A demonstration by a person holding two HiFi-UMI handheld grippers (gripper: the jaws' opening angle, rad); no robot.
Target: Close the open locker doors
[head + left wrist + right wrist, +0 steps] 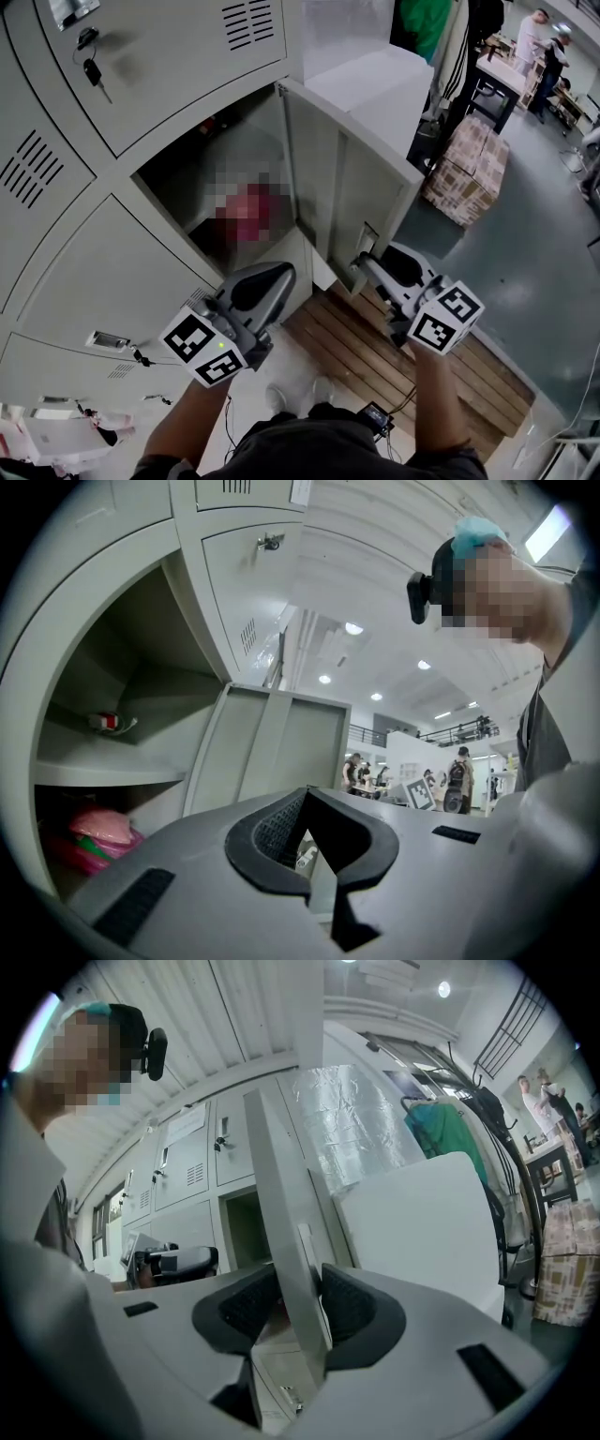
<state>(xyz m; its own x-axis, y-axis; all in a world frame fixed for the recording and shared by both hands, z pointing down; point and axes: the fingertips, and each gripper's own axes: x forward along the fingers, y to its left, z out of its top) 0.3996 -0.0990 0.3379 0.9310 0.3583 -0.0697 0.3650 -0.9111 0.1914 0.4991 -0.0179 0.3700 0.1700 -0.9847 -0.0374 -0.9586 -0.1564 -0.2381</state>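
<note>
A grey locker door (347,178) stands swung out from its open compartment (178,178), which holds a pink thing (94,832) on its floor. My right gripper (364,262) is at the door's free edge near the latch. In the right gripper view the door's edge (281,1194) runs between the two pads of the right gripper (298,1302), whose jaws stand apart around it and do not clamp it. My left gripper (281,277) hangs below the compartment, in front of the lower closed door. The left gripper (307,803) has its tips together and holds nothing.
Closed locker doors surround the open one; a key (92,70) hangs in the upper door. A wooden pallet (375,347) lies under my feet. A white panel (384,84) and cardboard boxes (473,169) stand right of the door. People (544,47) work far off.
</note>
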